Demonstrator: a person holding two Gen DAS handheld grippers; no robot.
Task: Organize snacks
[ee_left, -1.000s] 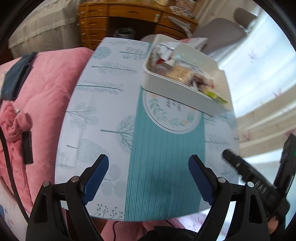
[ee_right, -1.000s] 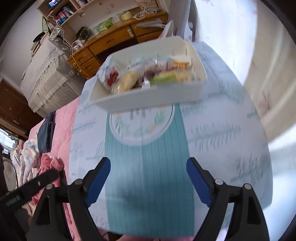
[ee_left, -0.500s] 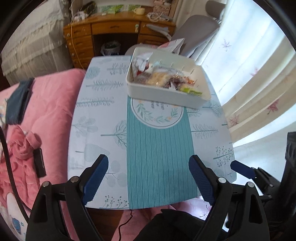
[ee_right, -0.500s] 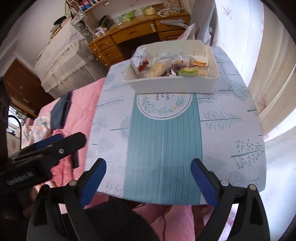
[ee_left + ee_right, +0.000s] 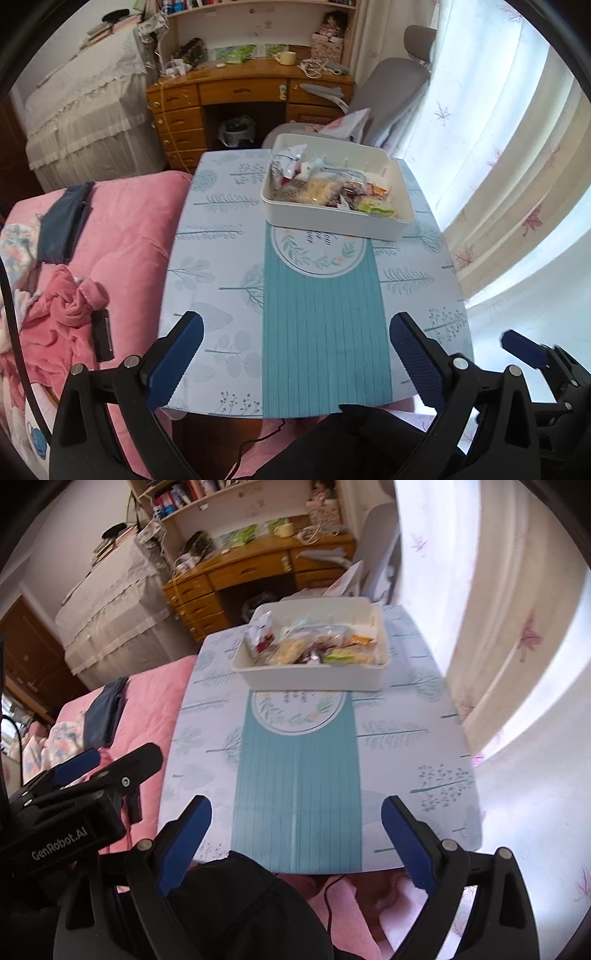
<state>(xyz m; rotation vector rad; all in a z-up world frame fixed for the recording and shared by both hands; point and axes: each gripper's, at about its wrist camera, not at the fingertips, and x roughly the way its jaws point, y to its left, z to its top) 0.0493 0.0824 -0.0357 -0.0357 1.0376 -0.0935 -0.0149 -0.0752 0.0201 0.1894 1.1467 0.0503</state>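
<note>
A white rectangular bin [image 5: 332, 221] [image 5: 314, 677] stands at the far end of the table, filled with several wrapped snacks [image 5: 328, 186] [image 5: 314, 648]. My left gripper [image 5: 295, 354] is open and empty, held above the table's near edge. My right gripper [image 5: 295, 830] is open and empty, also over the near edge, well short of the bin. Each gripper shows at the side of the other's view.
The table [image 5: 221, 258] has a leaf-print cloth with a teal runner [image 5: 325, 325]. A pink bed [image 5: 110, 229] lies along its left side. A wooden desk [image 5: 251, 92] and grey chair [image 5: 391, 85] stand behind. Curtains [image 5: 498, 166] hang on the right.
Both grippers have pulled back and up from the bin toward the table's near edge. The bin now looks smaller and farther. Both stayed open.
</note>
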